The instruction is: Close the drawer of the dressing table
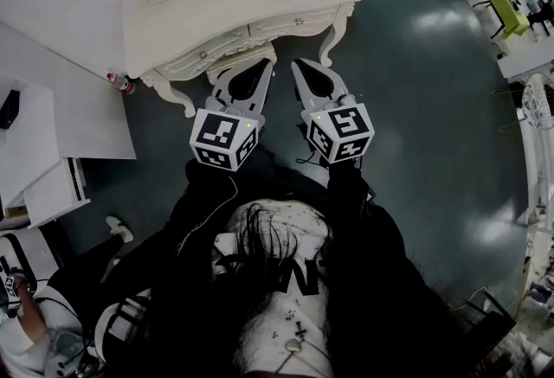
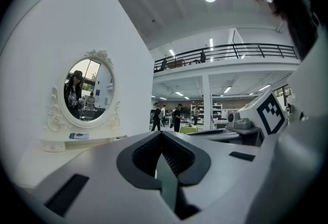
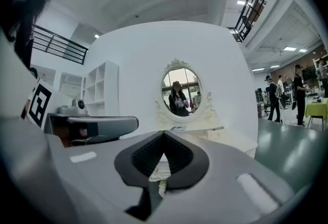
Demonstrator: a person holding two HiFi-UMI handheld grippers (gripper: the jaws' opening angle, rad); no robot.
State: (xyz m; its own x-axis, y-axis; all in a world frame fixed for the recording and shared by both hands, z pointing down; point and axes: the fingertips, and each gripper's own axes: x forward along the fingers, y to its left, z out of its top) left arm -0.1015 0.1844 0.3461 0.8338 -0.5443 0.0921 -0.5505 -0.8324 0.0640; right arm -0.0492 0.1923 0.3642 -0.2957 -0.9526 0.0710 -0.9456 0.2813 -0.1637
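Observation:
The cream dressing table (image 1: 251,0) stands at the top of the head view, its carved drawer fronts (image 1: 293,23) facing me and lying flush with the table's front. My left gripper (image 1: 267,61) and right gripper (image 1: 299,65) are held side by side, level, tips just short of the table's front edge. Both are shut with nothing between the jaws. In the left gripper view the left gripper (image 2: 162,134) points past the oval mirror (image 2: 88,89). In the right gripper view the right gripper (image 3: 164,134) points at the mirror (image 3: 180,92), with the drawer front (image 3: 160,167) below its tip.
White partition panels (image 1: 61,39) and a low white shelf (image 1: 48,186) stand at the left. A red-capped bottle (image 1: 121,83) lies by the table's left leg. Another person (image 1: 26,316) is at the lower left. Dark green floor (image 1: 433,91) spreads to the right.

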